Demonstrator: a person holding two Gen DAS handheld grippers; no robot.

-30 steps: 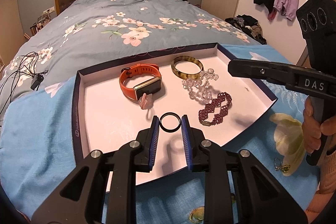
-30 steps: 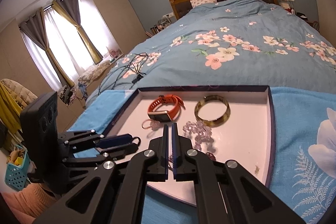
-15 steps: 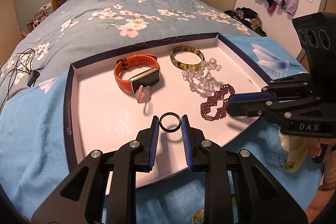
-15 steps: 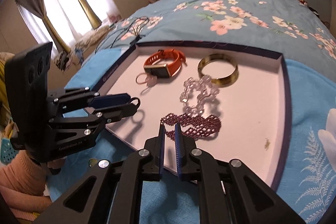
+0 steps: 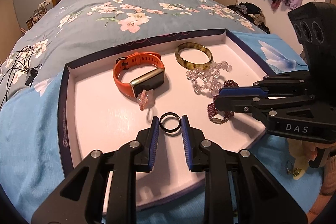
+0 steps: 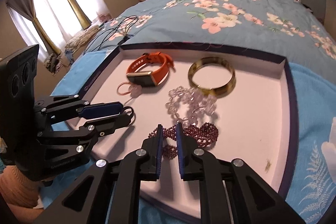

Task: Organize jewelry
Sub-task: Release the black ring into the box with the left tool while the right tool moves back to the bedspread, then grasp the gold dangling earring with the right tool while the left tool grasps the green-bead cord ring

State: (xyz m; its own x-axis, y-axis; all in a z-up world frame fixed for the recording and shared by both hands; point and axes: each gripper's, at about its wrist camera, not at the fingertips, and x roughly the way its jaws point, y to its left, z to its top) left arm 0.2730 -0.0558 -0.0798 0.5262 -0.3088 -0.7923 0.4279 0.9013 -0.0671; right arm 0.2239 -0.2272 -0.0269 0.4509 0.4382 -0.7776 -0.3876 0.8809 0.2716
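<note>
I take the shallow white tray (image 5: 69, 98) with the dark rim as my landmark; it lies on the blue floral bedding (image 5: 130, 14) near the foot of the bed. Toward its far rim sits the orange smartwatch (image 5: 137, 75), on its side with the strap looped and the face turned toward the near rim, and beside it the mottled olive bangle (image 5: 194, 56) lies flat. Nearer the middle, the clear bead bracelet (image 5: 206, 77) sprawls just in front of the bangle, and the purple bead bracelet (image 6: 201, 133) lies stretched across the tray, its long axis roughly along the near rim, clasp end toward the centre. A small pink charm (image 5: 145, 99) leans against the watch. My left gripper (image 5: 170, 124) pinches the black ring (image 5: 170, 124) between its pads above the tray's near half; the ring faces the camera, its opening showing full. My right gripper (image 6: 169, 135) has its jaws a narrow gap apart, straddling the purple bracelet; I see no pad pressing it. A second ago those jaws were closed and above the tray; they have just been opening and have come down over the beads, while the left has drifted slightly lower with the ring.
</note>
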